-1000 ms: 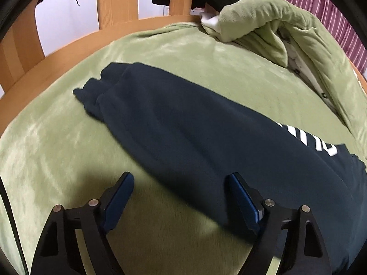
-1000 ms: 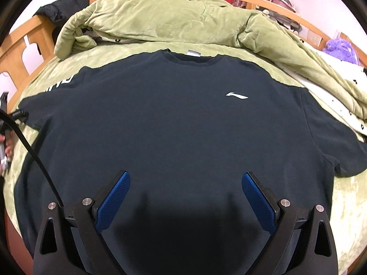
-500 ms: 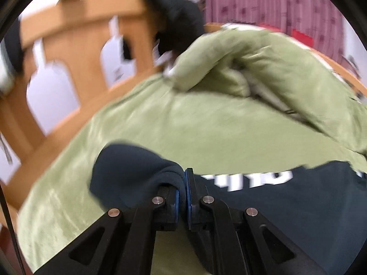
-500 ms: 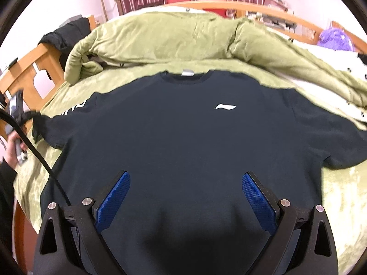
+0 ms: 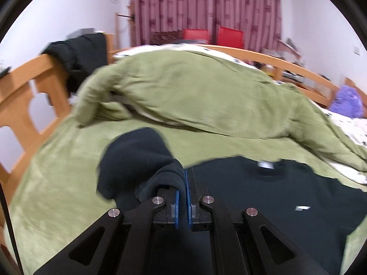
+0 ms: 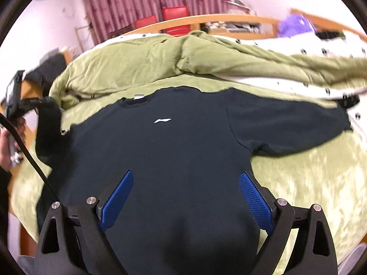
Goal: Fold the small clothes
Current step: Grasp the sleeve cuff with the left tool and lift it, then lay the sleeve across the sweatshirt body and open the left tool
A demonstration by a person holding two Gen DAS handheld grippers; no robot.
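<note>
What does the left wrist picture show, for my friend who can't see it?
The left gripper is shut on a sleeve of a dark sweatshirt, lifting it off a green bed. A rumpled green quilt lies behind.

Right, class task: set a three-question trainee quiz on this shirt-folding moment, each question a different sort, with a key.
1. True or false: the left gripper is shut on the sleeve of the dark shirt.
2. Multiple choice: the right gripper is A) shut on the collar, B) open above the shirt's lower body, C) pinching the green quilt.
3. Fill in: the shirt's other sleeve lies spread out flat on the ____.

Key: 1 true. 2 B. 3 bed.
</note>
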